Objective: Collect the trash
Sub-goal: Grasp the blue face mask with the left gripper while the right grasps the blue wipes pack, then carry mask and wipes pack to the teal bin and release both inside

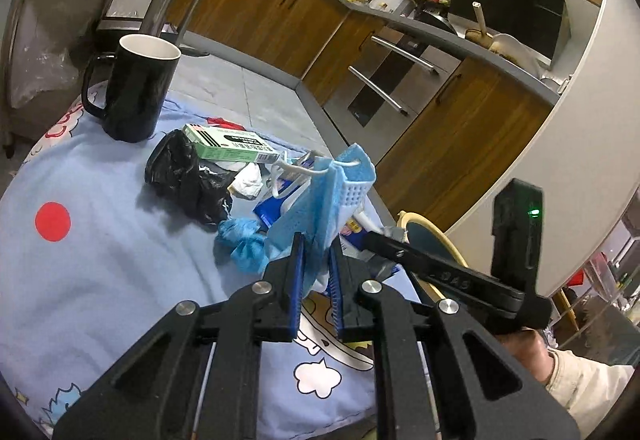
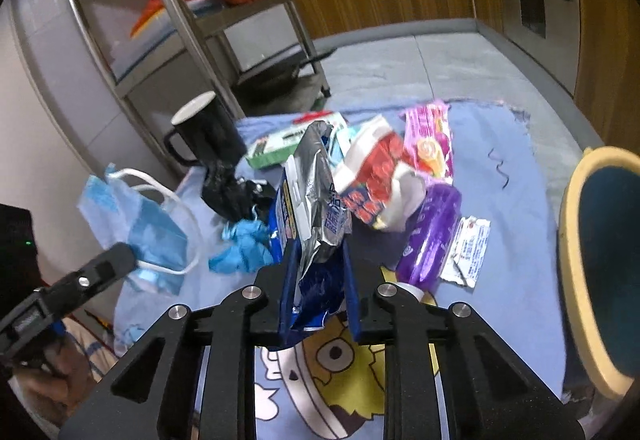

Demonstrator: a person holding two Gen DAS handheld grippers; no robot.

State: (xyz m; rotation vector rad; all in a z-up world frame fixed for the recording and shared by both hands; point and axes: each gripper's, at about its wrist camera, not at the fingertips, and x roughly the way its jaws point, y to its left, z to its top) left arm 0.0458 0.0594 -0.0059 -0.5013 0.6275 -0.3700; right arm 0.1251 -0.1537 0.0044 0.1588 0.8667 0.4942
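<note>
My left gripper point(image 1: 318, 244) is shut on a blue face mask point(image 1: 320, 199) and holds it above the blue cartoon cloth point(image 1: 100, 272); the mask also shows in the right wrist view point(image 2: 144, 232). My right gripper point(image 2: 316, 252) is shut on a blue and silver foil wrapper point(image 2: 316, 191), lifted off the cloth. More trash lies on the cloth: a black plastic bag point(image 1: 184, 175), a green box point(image 1: 228, 145), a crumpled blue glove point(image 2: 240, 248), a red and white packet point(image 2: 376, 179), a pink wrapper point(image 2: 430, 143), a purple pack point(image 2: 432, 232) and a small white sachet point(image 2: 468, 252).
A black mug point(image 1: 136, 87) stands at the cloth's far left corner. A teal bin with a yellow rim point(image 2: 600, 260) sits to the right of the cloth. A steel rack point(image 2: 192, 19) and wooden kitchen cabinets point(image 1: 280, 11) stand beyond.
</note>
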